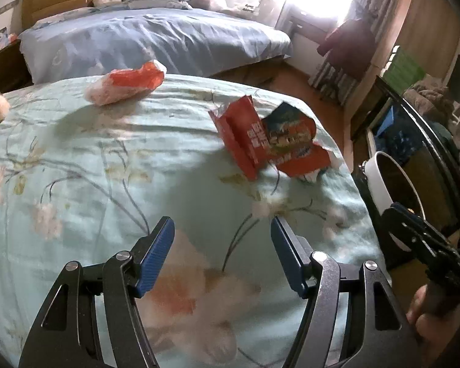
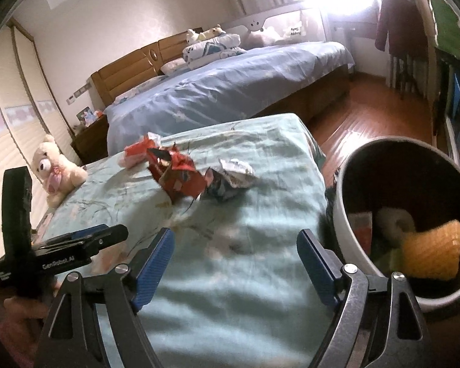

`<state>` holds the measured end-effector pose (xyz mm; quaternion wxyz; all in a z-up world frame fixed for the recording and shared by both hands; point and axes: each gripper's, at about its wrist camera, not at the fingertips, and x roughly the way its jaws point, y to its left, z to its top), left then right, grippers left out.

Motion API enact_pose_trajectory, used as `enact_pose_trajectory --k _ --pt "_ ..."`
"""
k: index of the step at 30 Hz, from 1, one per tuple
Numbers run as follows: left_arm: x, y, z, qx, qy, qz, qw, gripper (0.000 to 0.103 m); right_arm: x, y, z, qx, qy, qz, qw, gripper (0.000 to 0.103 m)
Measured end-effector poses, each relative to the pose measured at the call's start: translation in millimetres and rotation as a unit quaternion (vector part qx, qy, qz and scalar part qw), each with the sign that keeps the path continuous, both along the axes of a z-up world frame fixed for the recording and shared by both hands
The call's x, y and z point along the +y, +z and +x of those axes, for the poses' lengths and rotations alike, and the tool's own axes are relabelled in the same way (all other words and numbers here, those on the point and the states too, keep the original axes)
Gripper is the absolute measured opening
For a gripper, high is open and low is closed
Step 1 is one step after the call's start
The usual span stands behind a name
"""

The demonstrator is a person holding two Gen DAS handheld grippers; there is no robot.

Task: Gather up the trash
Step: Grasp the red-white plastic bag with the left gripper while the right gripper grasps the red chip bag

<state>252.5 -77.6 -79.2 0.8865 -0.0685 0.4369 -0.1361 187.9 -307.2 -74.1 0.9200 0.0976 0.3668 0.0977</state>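
On the floral green bedspread [image 1: 76, 159] lie a torn red carton [image 1: 242, 135] with a crumpled colourful wrapper [image 1: 291, 141] against it, and farther back a red and white plastic bag [image 1: 125, 84]. My left gripper [image 1: 222, 230] is open and empty, short of the carton. In the right wrist view the carton [image 2: 178, 178], a crumpled wrapper [image 2: 230, 181] and the bag [image 2: 135, 153] lie ahead of my open, empty right gripper [image 2: 234, 242]. A white trash bin [image 2: 346, 214] stands right of the bed, holding a yellow item [image 2: 432, 251] and other trash.
A teddy bear [image 2: 55, 168] sits at the bed's left edge. A second bed with a blue cover [image 2: 224, 89] lies behind. Wooden floor [image 2: 368, 116] runs to the right, with a dark cabinet [image 1: 414, 128] beside the bin [image 1: 380, 184]. The left gripper's body [image 2: 46, 257] shows at lower left.
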Motion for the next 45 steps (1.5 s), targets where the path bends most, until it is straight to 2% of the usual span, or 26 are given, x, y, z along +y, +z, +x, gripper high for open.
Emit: enact_pose_trajectory --k 9,16,20,23,27,32,34,37,39,41,42,44,45 --pt "13.9 3.6 25.5 -0.008 0.019 0.011 0.9997 0.066 1.2 -4.1 23.4 0.004 -0.001 0.003 1.0 0.081" --pt "46.6 3.8 53.2 -0.015 0.047 0.041 0.998 0.066 1.5 0.0 27.8 -0.001 -0.001 0.019 1.0 0.077" --pt "62.5 4.2 70.0 -0.024 0.048 0.068 0.9962 0.067 14.9 7.2 32.9 -0.012 0.021 0.023 0.999 0.077" --pt "72.9 7.5 84.5 -0.038 0.041 0.094 0.994 0.074 30.1 12.2 42.6 -0.021 0.043 0.018 0.999 0.077" --pt "86.4 11.2 107.3 -0.056 0.036 0.11 0.9917 0.083 50.0 17.4 61.2 -0.032 0.069 0.004 0.997 0.077" --pt "92.4 7.5 139.6 -0.066 0.009 0.116 0.991 0.085 73.1 10.7 84.9 -0.022 0.093 -0.026 0.995 0.076" --pt "90.0 3.3 153.2 -0.064 -0.004 0.119 0.9908 0.086 79.7 5.4 90.4 -0.016 0.103 -0.035 0.994 0.073" --pt "84.3 -4.6 168.8 -0.057 -0.018 0.13 0.9897 0.086 85.5 -4.8 97.6 0.002 0.11 -0.047 0.993 0.061" --pt "81.1 -9.1 174.9 -0.055 -0.02 0.137 0.9888 0.086 86.2 -11.1 100.3 0.013 0.11 -0.047 0.993 0.044" --pt "78.8 -13.3 179.9 -0.052 -0.022 0.136 0.9891 0.077 86.0 -16.0 99.6 0.02 0.111 -0.045 0.993 0.038" --pt "78.4 -15.4 181.5 -0.048 -0.024 0.132 0.9898 0.058 85.8 -16.6 98.3 0.02 0.112 -0.044 0.993 0.034" --pt "78.2 -19.1 182.8 -0.041 -0.014 0.142 0.9889 0.045 86.5 -16.1 95.2 0.021 0.115 -0.045 0.992 0.03" --pt "79.0 -19.1 182.6 -0.04 -0.014 0.138 0.9895 0.03 87.0 -15.9 92.8 0.022 0.118 -0.044 0.992 0.029"
